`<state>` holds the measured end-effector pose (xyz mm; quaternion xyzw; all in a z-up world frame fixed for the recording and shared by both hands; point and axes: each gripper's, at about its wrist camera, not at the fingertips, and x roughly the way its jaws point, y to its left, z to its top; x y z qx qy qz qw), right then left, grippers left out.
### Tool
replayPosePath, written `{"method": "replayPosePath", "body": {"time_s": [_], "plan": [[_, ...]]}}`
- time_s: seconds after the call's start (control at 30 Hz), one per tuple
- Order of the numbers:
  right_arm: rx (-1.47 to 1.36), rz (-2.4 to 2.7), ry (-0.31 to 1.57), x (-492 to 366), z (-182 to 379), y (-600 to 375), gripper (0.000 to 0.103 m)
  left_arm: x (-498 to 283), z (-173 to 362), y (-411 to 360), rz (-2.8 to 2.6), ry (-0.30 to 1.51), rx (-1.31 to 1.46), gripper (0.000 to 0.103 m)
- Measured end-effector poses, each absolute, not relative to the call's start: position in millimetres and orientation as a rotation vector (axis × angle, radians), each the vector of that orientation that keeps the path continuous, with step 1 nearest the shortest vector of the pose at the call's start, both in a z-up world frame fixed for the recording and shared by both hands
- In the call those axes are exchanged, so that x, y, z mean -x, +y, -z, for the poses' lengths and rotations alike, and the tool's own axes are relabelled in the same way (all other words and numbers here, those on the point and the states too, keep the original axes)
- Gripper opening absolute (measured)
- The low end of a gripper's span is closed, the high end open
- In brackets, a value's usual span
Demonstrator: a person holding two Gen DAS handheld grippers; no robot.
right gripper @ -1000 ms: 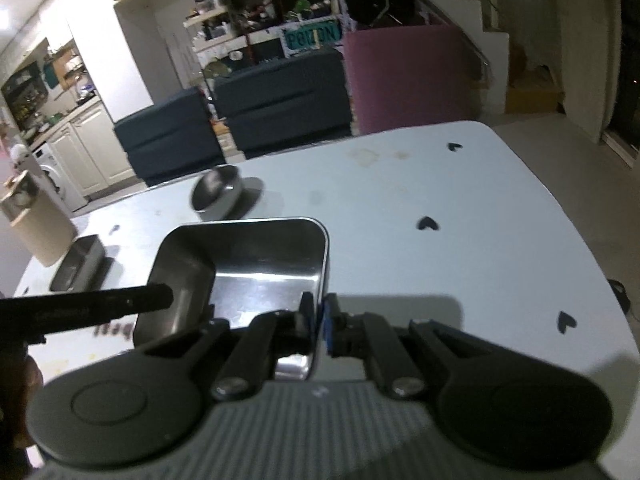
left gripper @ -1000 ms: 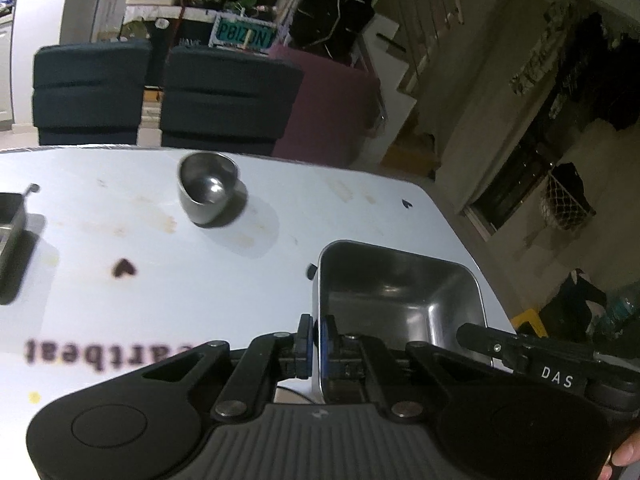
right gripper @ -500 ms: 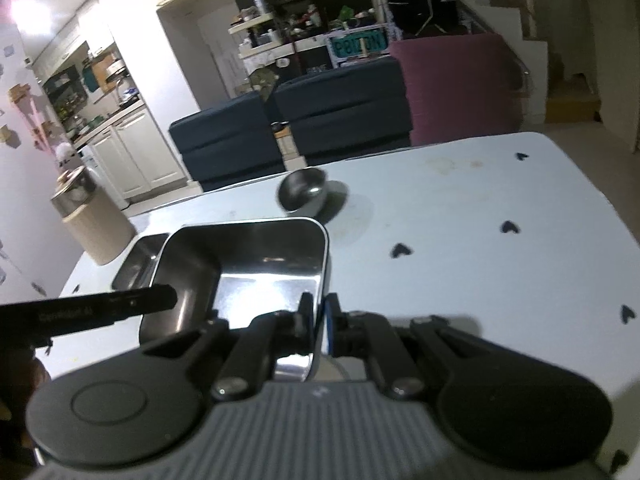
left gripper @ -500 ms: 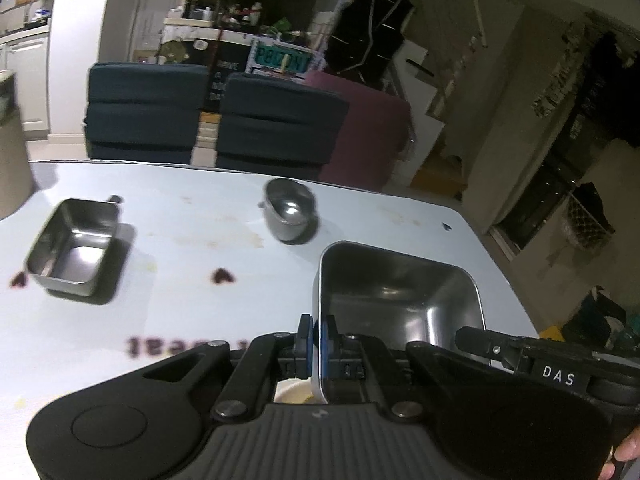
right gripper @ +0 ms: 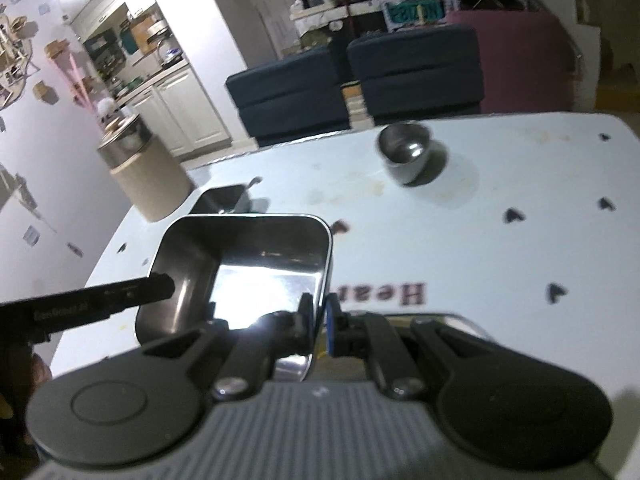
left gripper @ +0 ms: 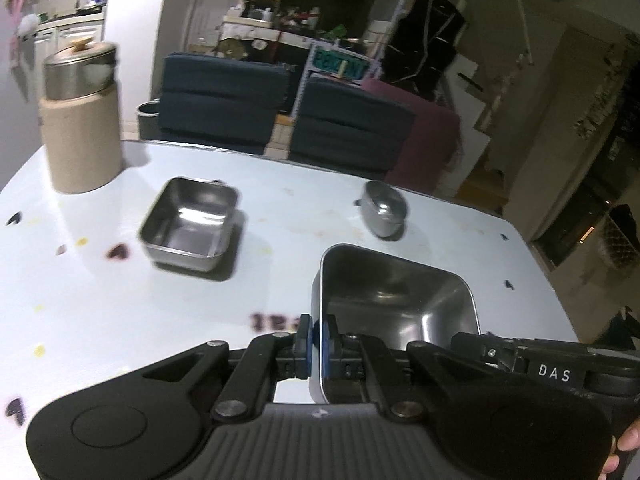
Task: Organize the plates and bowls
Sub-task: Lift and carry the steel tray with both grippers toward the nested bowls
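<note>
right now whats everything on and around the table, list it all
large rectangular tray: one, steel, nearest, clamped on two opposite walls
small rectangular tray: one, steel, mid-table, left in the left wrist view
round bowl: one, steel, far side of the table
canister: one, beige with steel lid, far left corner
table: one, white with dark heart marks and lettering
chairs: two, dark blue, behind the table
left gripper: one, black, shut on the tray's left wall
right gripper: one, black, shut on its right wall
</note>
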<state>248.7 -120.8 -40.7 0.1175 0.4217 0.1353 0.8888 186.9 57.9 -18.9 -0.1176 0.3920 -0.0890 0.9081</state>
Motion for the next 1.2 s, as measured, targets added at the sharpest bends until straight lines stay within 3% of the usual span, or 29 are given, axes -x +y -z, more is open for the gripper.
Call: {"method": "replayPosePath", "body": {"time_s": [0.53,1.2], "plan": [[-0.165,-0.377,1.024,-270.2,70.5,-37.8,0.007,-174.7,47.2,129.3,0.049,0.877,0.247,0.004],[-0.081,-0.421,1.155,-270.7,109.0,9.4,0.008,-175.6,89.5,148.8,0.005,1.021,0.197,0.004]]}}
